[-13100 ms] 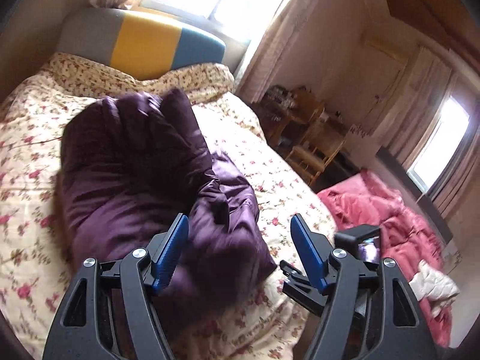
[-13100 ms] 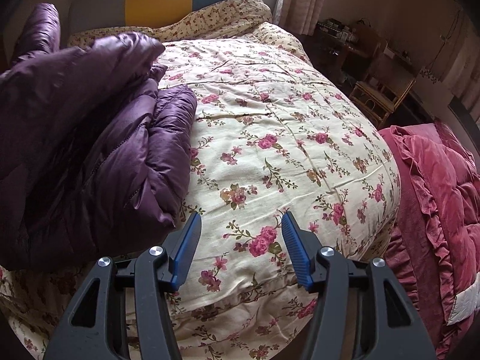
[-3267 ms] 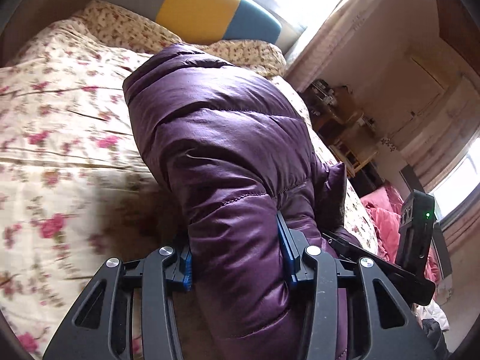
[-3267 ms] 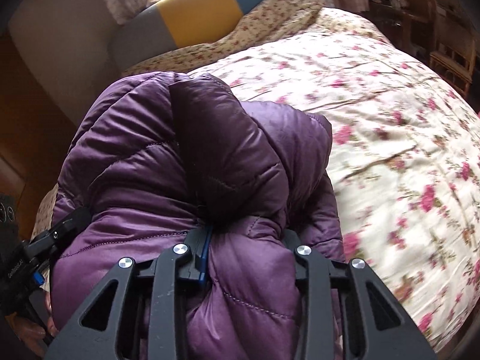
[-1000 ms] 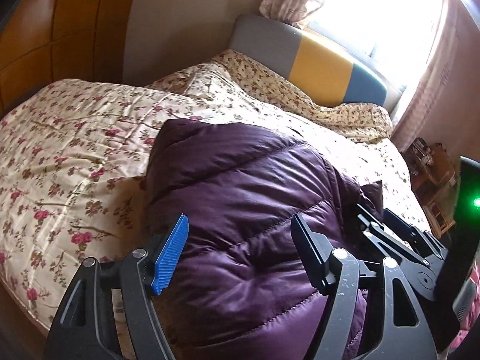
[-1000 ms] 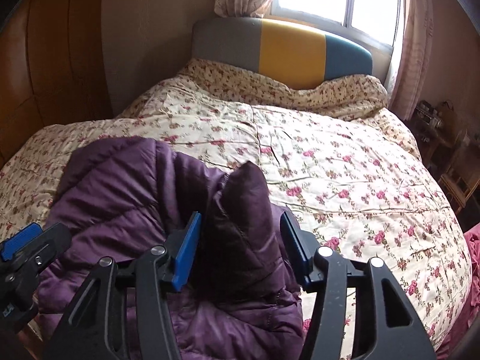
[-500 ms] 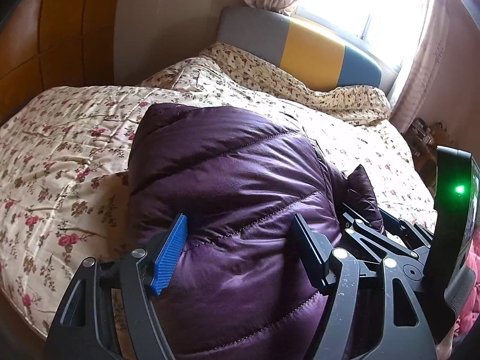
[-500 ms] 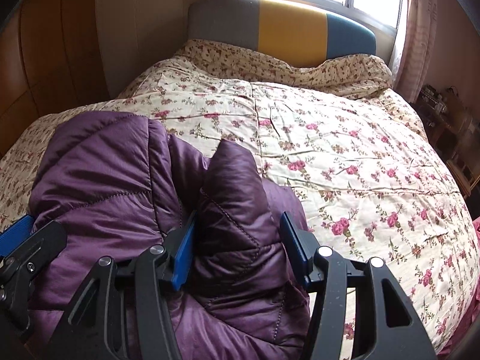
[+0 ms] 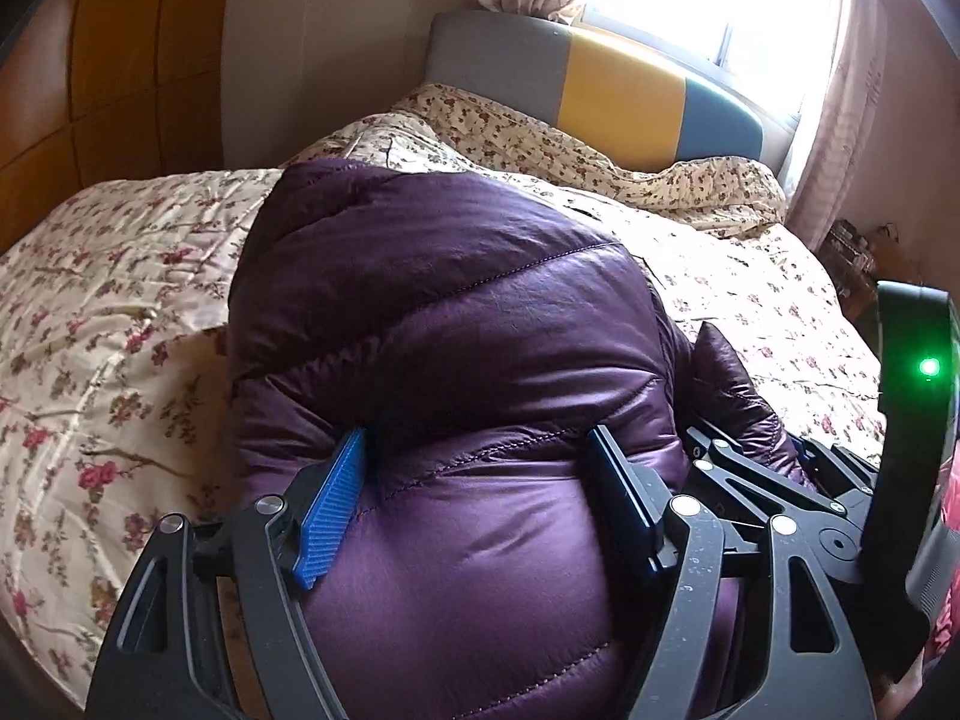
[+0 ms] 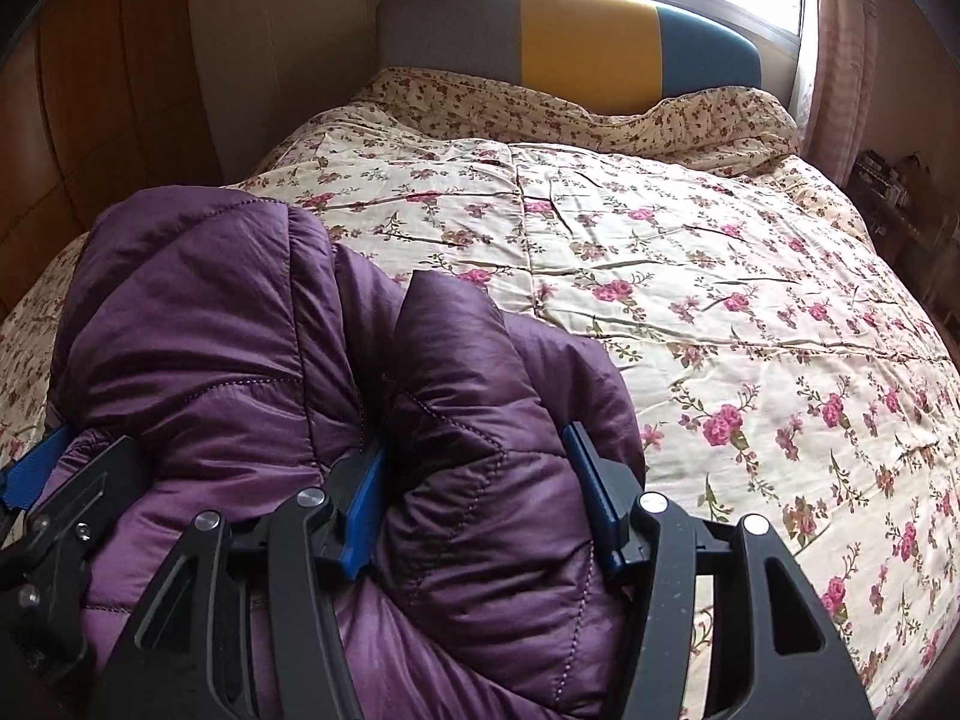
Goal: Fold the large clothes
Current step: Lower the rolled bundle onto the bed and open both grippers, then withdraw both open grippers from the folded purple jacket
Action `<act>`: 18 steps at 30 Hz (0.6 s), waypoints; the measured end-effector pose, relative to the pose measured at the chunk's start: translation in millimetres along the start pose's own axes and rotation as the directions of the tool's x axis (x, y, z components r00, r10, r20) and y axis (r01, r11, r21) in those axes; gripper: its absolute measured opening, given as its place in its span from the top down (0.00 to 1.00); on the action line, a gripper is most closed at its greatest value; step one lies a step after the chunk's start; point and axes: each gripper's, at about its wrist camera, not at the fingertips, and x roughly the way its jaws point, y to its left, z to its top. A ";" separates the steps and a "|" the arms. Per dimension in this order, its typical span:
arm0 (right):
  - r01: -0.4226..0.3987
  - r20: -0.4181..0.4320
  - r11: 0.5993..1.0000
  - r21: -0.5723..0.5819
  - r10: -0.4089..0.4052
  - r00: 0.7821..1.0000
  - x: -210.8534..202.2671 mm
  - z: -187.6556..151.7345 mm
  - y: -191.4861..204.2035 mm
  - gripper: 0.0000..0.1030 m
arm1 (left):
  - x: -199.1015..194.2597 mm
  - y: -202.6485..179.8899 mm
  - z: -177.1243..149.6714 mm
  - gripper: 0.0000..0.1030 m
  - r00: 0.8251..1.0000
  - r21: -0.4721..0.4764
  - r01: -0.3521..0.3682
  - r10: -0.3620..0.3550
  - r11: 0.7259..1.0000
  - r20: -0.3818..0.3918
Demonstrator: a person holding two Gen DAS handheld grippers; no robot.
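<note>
Left wrist view shows the floral bed (image 9: 120,312) filling the room, and on its near edge the folded purple down jacket (image 9: 444,324), which has swelled closer than half a second ago. Both tools have pushed in around the bundle: left gripper (image 9: 480,480) and right gripper (image 10: 474,462) stand wide, jaws flanking the padding, seemingly to regrip it.

both grippers pushed deeper into purple jacket (image 9: 456,324), jaws pressing in
</note>
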 end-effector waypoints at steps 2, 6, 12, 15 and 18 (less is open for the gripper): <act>-0.002 0.001 1.000 0.004 0.002 1.000 -2.9 0.8 -1.2 0.48 | -0.1 0.3 0.0 0.29 1.000 0.000 -0.001 0.001 1.000 0.002; 0.015 0.018 1.000 -0.012 -0.015 1.000 -15.5 5.5 2.5 0.47 | -9.5 0.5 2.7 0.27 1.000 -0.004 0.002 -0.002 1.000 0.008; -0.004 0.050 1.000 -0.020 0.005 0.999 -40.3 5.8 3.7 0.44 | -33.9 8.1 6.5 0.15 0.999 -0.049 -0.027 0.029 0.998 0.033; -0.013 0.059 1.000 -0.027 0.014 0.998 -53.1 3.9 5.4 0.42 | -48.3 10.6 5.0 0.14 0.997 -0.061 -0.048 0.051 0.997 0.049; -0.013 0.066 0.999 -0.034 0.015 0.998 -67.5 0.2 6.5 0.40 | -63.0 11.3 1.6 0.11 0.995 -0.065 -0.075 0.079 0.995 0.064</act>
